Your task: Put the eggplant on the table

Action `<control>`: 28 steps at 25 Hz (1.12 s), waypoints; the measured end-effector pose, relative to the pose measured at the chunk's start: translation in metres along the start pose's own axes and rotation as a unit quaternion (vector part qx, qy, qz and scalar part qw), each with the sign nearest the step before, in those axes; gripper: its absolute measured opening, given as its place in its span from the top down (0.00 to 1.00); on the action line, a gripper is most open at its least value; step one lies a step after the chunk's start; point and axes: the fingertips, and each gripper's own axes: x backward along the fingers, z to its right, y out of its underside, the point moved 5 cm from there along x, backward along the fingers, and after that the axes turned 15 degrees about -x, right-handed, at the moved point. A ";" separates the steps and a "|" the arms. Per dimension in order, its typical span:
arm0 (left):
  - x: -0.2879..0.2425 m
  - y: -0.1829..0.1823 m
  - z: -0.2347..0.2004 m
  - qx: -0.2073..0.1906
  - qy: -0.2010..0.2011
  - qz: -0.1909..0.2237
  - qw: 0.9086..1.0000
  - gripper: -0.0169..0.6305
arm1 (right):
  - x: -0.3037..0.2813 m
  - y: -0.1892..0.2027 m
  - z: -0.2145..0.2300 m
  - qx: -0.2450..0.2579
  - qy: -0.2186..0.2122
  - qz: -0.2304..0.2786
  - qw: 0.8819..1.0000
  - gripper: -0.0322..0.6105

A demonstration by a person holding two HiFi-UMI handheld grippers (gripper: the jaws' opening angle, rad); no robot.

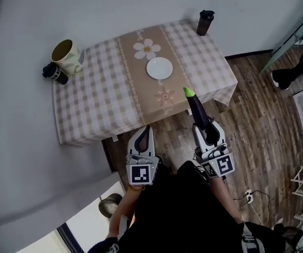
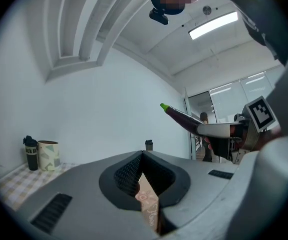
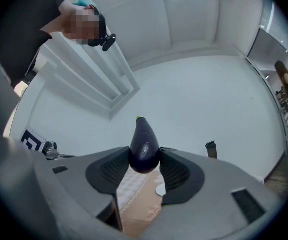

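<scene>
We are in the carrying step: the right gripper point(image 1: 206, 126) pinches the eggplant point(image 1: 196, 107) by its thick purple end. The jaws are closed onto its sides and the green tip points ahead toward the table point(image 1: 98, 104). The eggplant hangs in the air at the near edge of the checked cloth, mostly over the wooden floor point(image 1: 256, 115), and touches nothing but the jaws. The left gripper point(image 1: 145, 132) hovers beside it with its jaws pressed together on nothing. Next, as we judge it, we must bring the right gripper forward over the cloth, lower it until the eggplant rests there, and only then spread the jaws. A release from height could let the rounded body roll. The white plate point(image 1: 159, 67) sits in the middle of the flowered runner, right on our line, so we should set down short of it or beside it. The mug point(image 1: 67, 54) and dark flask point(image 1: 55, 73) at the far left, and the shaker bottle point(image 1: 205, 22) at the far right corner, stand well apart from our path.
</scene>
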 end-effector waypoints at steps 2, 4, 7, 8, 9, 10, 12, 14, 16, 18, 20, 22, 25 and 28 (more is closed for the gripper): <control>-0.014 0.002 -0.010 -0.004 0.004 -0.007 1.000 0.97 | -0.013 0.000 0.009 -0.006 0.012 -0.005 1.000 0.64; -0.024 0.006 -0.017 0.001 -0.001 -0.012 1.000 0.97 | -0.025 0.003 0.018 -0.006 0.015 -0.007 1.000 0.64; -0.039 0.019 -0.025 -0.007 -0.008 -0.021 1.000 0.97 | -0.045 0.010 0.031 -0.021 0.000 0.009 1.000 0.64; -0.047 0.022 -0.027 -0.012 -0.010 -0.023 1.000 0.97 | -0.052 0.011 0.039 -0.026 -0.003 0.013 1.000 0.64; -0.057 0.025 -0.028 -0.016 -0.014 -0.024 0.999 0.97 | -0.058 0.013 0.049 -0.028 -0.004 0.014 0.999 0.64; -0.067 0.027 -0.029 -0.018 -0.019 -0.025 0.999 0.97 | -0.066 0.014 0.059 -0.032 -0.007 0.015 0.999 0.64; -0.086 0.029 -0.032 -0.022 -0.029 -0.032 0.999 0.97 | -0.083 0.013 0.079 -0.044 -0.014 0.017 0.999 0.64; -0.102 0.031 -0.035 -0.032 -0.038 -0.044 0.998 0.97 | -0.099 0.014 0.101 -0.049 -0.016 0.010 0.999 0.64; -0.117 0.030 -0.038 -0.045 -0.048 -0.051 0.997 0.97 | -0.116 0.011 0.122 -0.048 -0.018 0.004 0.999 0.64; -0.134 0.025 -0.044 -0.050 -0.058 -0.045 0.996 0.97 | -0.133 0.005 0.137 -0.043 -0.022 0.003 0.999 0.64; -0.146 0.022 -0.050 -0.051 -0.063 -0.042 0.996 0.97 | -0.144 0.003 0.147 -0.036 -0.018 -0.001 0.999 0.64; -0.151 0.024 -0.055 -0.052 -0.064 -0.041 0.996 0.97 | -0.149 0.001 0.149 -0.041 -0.017 0.003 0.999 0.64; -0.153 0.031 -0.051 -0.043 -0.056 -0.037 0.997 0.97 | -0.145 -0.003 0.148 -0.032 -0.009 0.012 0.999 0.64; -0.142 0.031 -0.041 -0.035 -0.038 -0.019 0.998 0.97 | -0.122 -0.001 0.141 -0.011 0.014 0.016 1.000 0.64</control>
